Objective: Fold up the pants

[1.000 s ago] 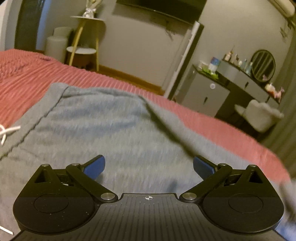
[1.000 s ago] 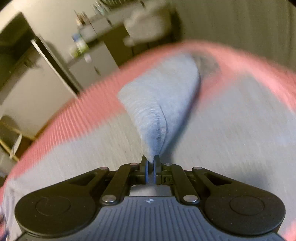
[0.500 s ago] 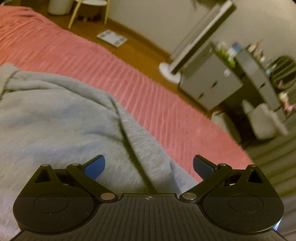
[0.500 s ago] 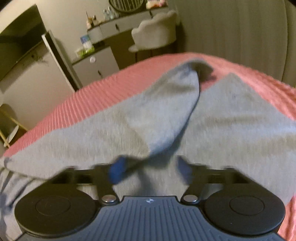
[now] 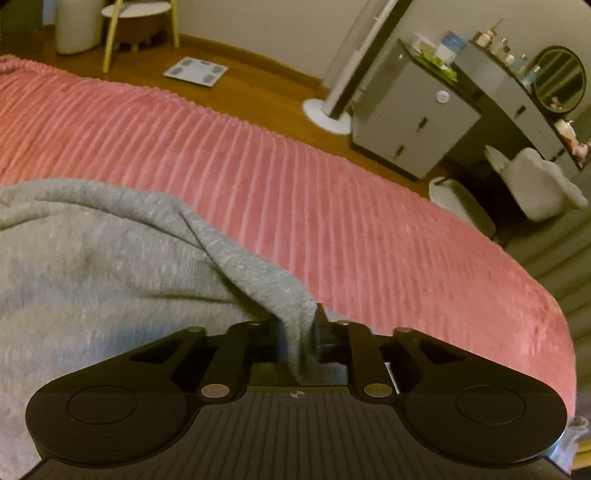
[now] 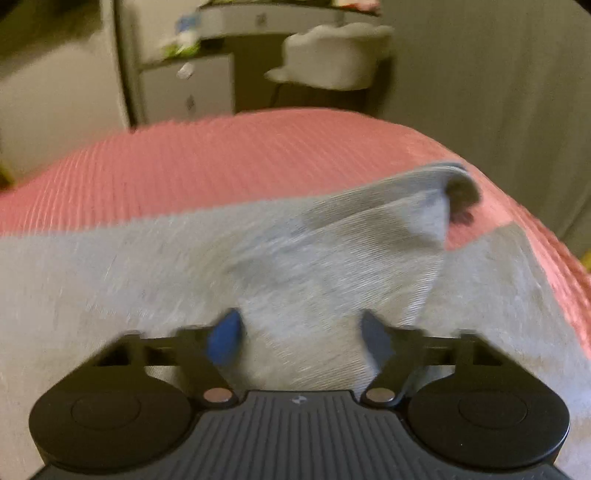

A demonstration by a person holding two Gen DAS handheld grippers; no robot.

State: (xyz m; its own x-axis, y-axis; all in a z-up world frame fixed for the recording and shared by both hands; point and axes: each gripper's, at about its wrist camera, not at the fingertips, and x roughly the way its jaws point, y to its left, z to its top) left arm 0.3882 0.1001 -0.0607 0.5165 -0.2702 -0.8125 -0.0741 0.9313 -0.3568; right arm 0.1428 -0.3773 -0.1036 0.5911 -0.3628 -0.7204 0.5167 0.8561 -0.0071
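1. One bed (image 5: 332, 206) fills most of both views, covered in a pink ribbed blanket (image 6: 207, 173); its far edge curves down toward a wooden floor (image 5: 258, 85).
2. Grey pants (image 5: 92, 280) lie spread on that blanket. In the left wrist view they cover the lower left, with a raised fold running from the middle of the cloth down into the fingers. In the right wrist view they stretch across the whole lower half, and one leg end is turned over so that its dark hem opening (image 6: 461, 199) shows near the bed's right edge.
3. Beyond the bed stand a grey cabinet (image 5: 413, 122), a dressing desk with a round mirror (image 5: 559, 83) and small bottles, a white fluffy chair (image 5: 532, 184), and a tall white fan (image 5: 354, 74) on a round base.
4. Left hand-held gripper (image 5: 301, 332): its jaws have just been closing and are now pinched on a bunched ridge of the pants, which passes between the fingers and hangs down over the black body.
5. Right hand-held gripper (image 6: 303, 339): blurred; its jaws have just been closing, yet the blue pads (image 6: 223, 343) stand apart with pants fabric lying between and beneath them, neither pad visibly pressing on it.
6. White bathroom scales (image 5: 195, 70) lie on the floor, near a small round side table with yellow legs (image 5: 136, 22).
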